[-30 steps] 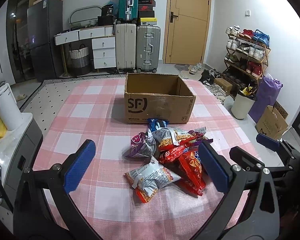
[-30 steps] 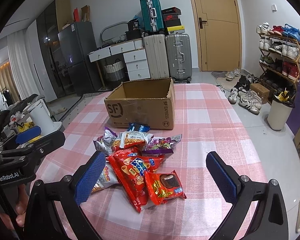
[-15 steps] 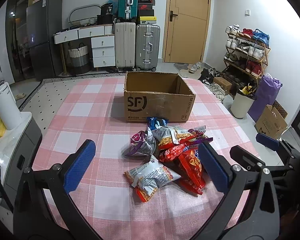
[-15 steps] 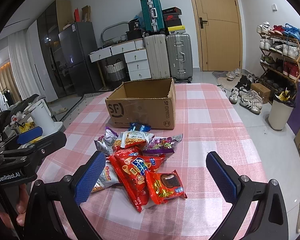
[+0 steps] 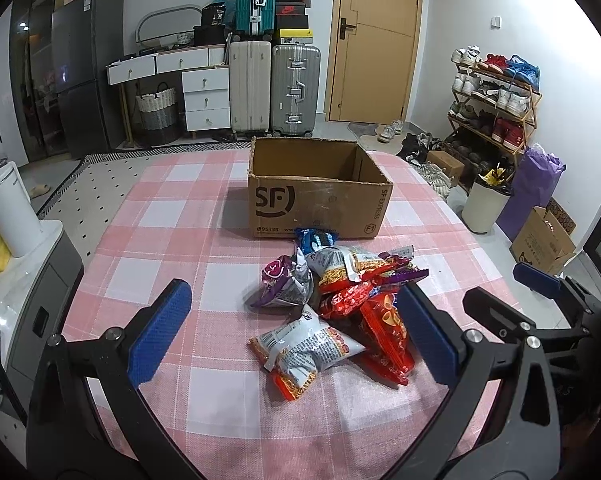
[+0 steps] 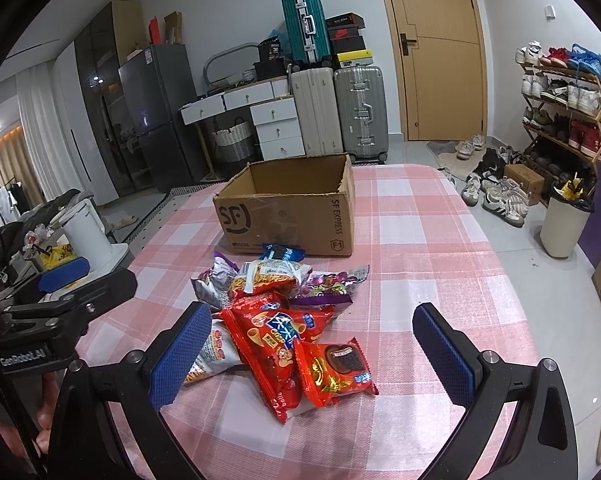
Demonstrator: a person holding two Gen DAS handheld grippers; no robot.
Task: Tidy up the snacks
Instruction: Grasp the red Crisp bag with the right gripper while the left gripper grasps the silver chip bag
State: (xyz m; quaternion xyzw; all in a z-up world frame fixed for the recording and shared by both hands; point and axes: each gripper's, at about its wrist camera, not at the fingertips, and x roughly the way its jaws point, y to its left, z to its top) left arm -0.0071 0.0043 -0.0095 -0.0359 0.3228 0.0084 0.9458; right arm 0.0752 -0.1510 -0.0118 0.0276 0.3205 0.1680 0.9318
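A heap of snack packets [image 5: 332, 300] lies on the pink checked tablecloth [image 5: 160, 216], just in front of an open, empty cardboard box [image 5: 316, 200] marked SF. In the right wrist view the heap [image 6: 276, 312] has a red cookie packet [image 6: 338, 372] nearest me, with the box [image 6: 288, 216] behind. My left gripper [image 5: 292, 332] stands open above the near side of the heap, nothing between its blue pads. My right gripper [image 6: 312, 356] is open too, framing the red packets without touching them.
A white kettle [image 5: 8, 216] stands on a low unit left of the table. The right gripper's arm [image 5: 540, 308] shows at the table's right edge. Behind are suitcases [image 5: 272, 88], drawers, a door and a shoe rack [image 5: 492, 100]. A bin [image 5: 484, 208] stands on the floor at right.
Both grippers stay open; the views have drifted only slightly, with the box and snacks unmoved on the cloth.
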